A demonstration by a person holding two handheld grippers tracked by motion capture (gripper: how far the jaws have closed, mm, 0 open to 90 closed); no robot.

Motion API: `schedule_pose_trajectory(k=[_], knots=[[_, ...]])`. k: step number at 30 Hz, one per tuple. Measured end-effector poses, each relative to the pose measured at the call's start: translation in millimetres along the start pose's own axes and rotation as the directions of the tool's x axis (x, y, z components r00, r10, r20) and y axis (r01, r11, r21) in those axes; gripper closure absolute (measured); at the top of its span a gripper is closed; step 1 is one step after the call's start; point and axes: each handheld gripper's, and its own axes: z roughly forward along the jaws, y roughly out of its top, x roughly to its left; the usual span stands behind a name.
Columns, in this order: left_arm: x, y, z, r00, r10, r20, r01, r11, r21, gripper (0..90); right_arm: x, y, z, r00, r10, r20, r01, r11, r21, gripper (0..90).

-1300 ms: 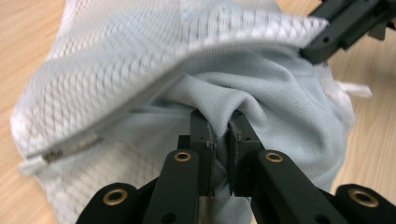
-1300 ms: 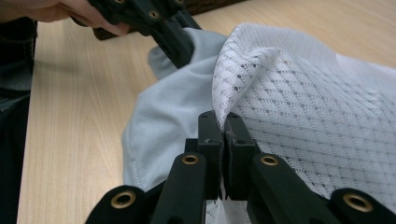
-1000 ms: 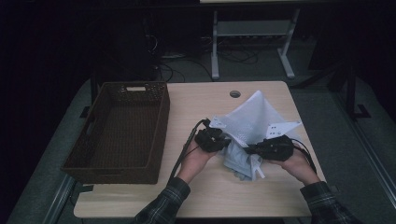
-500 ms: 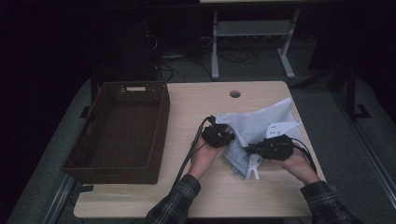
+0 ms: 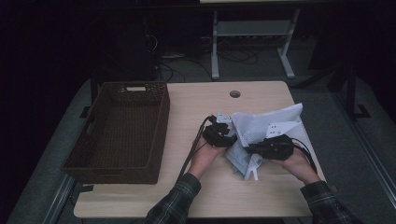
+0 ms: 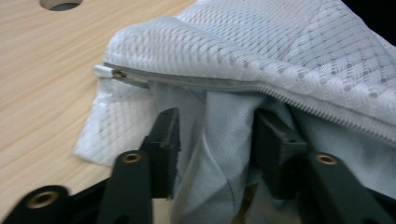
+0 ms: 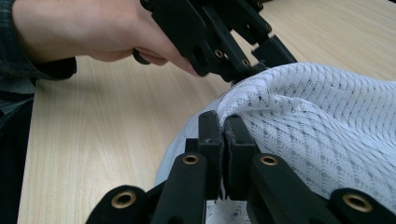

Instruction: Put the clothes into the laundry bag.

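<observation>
A person sits at a pale wooden table holding a black gripper in each hand. Between the hands, right of centre, lies a white mesh laundry bag with a zipper along its edge and pale cloth inside. The left gripper has just been opening its jaws; they stand spread, with a fold of the pale cloth loose between them. The right gripper has its jaws pressed together, pinching the mesh bag's edge. A dark wicker basket stands on the table's left side, well apart from the bag.
</observation>
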Motion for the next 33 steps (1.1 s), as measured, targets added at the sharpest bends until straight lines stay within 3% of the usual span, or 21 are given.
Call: schedule_pose_trajectory(k=[6,11,14,19,24,29,33], knots=[[8.7,-3.4,-19.1,0.9999,0.009,0.008,-0.009,1.0,0.0,39.8,-0.2,-0.2,-1.4,1.0,0.004,0.005,-0.004,1.0,0.0,87.1],[22.1,-5.3,-39.4,0.9997,0.008,-0.021,-0.008,0.9998,-0.021,40.1,-0.3,-0.2,-1.7,0.9999,0.007,0.008,-0.007,1.0,-0.001,87.1],[35.5,-3.8,-40.7,0.9987,-0.001,-0.052,0.001,1.0,-0.008,41.9,-0.1,-0.1,-1.4,0.9999,0.008,0.009,-0.008,1.0,0.0,87.1],[58.6,2.2,-18.8,0.9951,0.008,-0.099,-0.002,0.9987,0.051,44.5,-0.1,-0.3,-0.7,0.9999,0.008,0.009,-0.008,1.0,0.0,87.1],[76.9,2.5,12.2,0.9957,-0.006,-0.093,0.016,0.9938,0.11,47.9,-1.5,-0.8,-1.3,0.9999,0.011,0.003,-0.011,1.0,-0.004,87.1],[83.8,2.2,34.2,0.9967,-0.004,-0.082,0.015,0.9922,0.124,49.7,-1.6,-0.9,-1.4,1.0,0.009,0.0,-0.009,1.0,-0.006,87.1],[81.3,1.4,45.7,0.9973,0.023,-0.07,-0.012,0.9879,0.154,60.0,-0.8,-0.5,-1.2,1.0,0.008,-0.002,-0.008,1.0,-0.008,87.1]])
